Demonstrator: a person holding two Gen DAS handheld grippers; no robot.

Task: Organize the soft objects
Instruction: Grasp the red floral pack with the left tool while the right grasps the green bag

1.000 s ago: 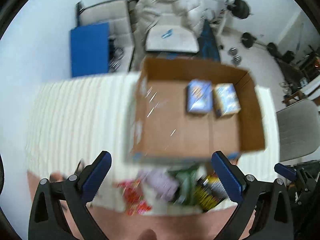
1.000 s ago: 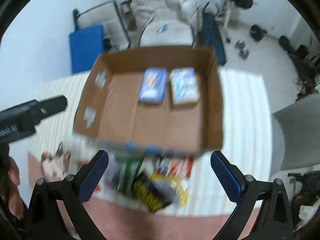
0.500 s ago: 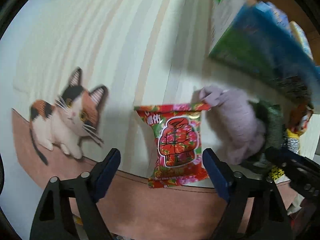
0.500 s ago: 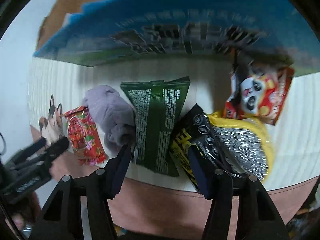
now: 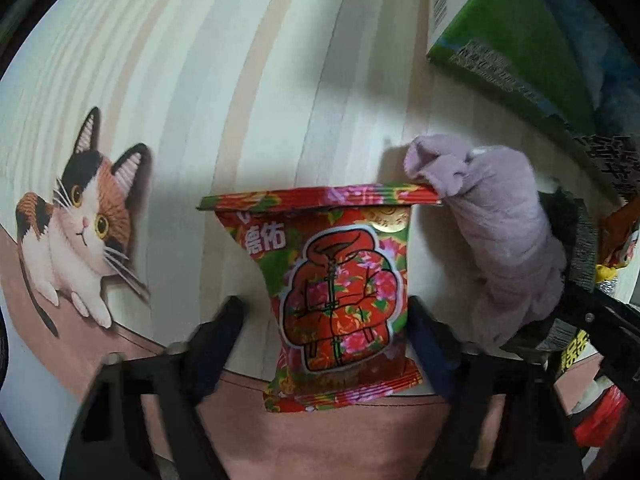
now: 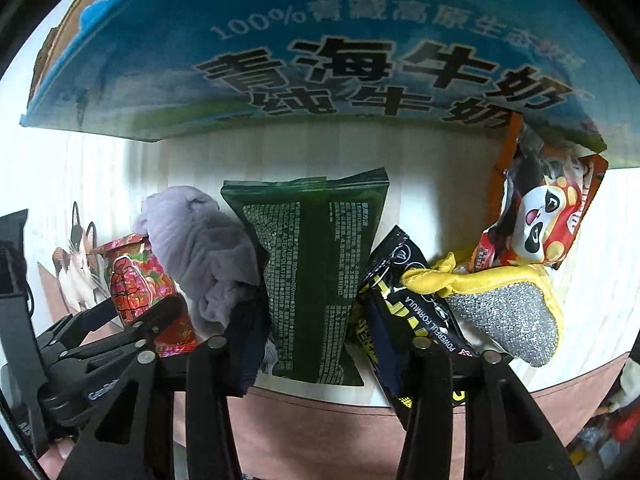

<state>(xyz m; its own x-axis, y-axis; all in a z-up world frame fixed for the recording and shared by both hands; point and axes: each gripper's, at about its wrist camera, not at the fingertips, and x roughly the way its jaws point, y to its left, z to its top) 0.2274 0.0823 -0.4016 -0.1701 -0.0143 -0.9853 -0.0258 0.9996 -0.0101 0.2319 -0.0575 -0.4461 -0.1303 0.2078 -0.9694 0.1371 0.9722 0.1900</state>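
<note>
A red floral packet (image 5: 340,300) lies on the striped mat; it also shows in the right wrist view (image 6: 136,284). My left gripper (image 5: 324,320) is open, its fingers on either side of the packet's lower half. A lilac cloth (image 5: 496,248) lies right of the packet, touching its top corner. In the right wrist view my right gripper (image 6: 316,320) is open, straddling a dark green packet (image 6: 312,264). The lilac cloth (image 6: 200,252) lies on the green packet's left, and a black and yellow packet (image 6: 404,320) on its right.
The printed blue and green cardboard box (image 6: 320,48) stands just behind the row of items. A yellow and silver sponge (image 6: 504,308) and a panda packet (image 6: 540,220) lie at the right. A cat picture (image 5: 76,224) is printed on the mat at the left.
Both grippers have dropped from above the box to the mat. The left has closed in around the red packet, the right around the green packet. Both jaws have narrowed somewhat.
</note>
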